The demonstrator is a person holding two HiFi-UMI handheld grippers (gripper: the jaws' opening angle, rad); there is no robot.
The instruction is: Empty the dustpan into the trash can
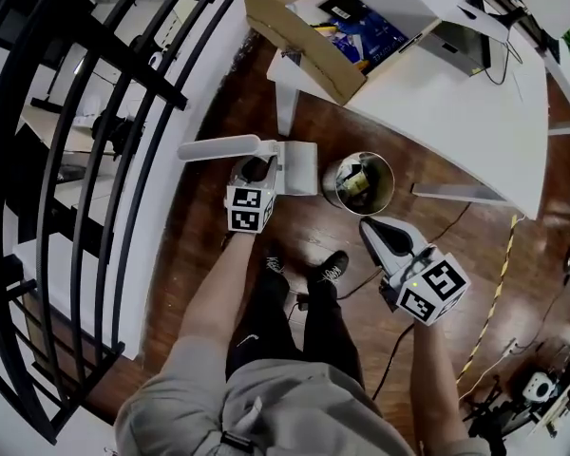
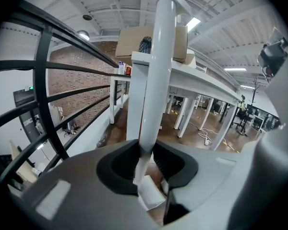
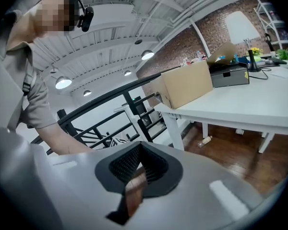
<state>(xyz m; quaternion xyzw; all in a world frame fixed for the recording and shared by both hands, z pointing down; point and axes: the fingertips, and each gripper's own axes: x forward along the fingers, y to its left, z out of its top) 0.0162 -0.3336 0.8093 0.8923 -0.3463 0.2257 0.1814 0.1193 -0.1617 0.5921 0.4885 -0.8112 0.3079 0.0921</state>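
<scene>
Beside the trash can (image 1: 389, 170), white dustpan (image 1: 299, 169)

- 1 dustpan (image 1: 299, 167), white
- 1 trash can (image 1: 326, 186), round metal one
- 2 grippers: left gripper (image 1: 256, 168), right gripper (image 1: 369, 228)
- 1 cardboard box (image 1: 294, 22), flaps open
- 2 black shoes (image 1: 332, 269)
- 1 black railing (image 1: 95, 112)
- 1 white table (image 1: 437, 98) up close (more further off, can't count em)
- 1 person (image 1: 266, 407)

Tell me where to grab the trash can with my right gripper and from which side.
Probably the rim on its near right side, from above, one jaw inside, one outside: the trash can stands upright and open, its body likely too wide to span, and the dustpan crowds its left. The right gripper has its jaws shut; open them first.
</scene>
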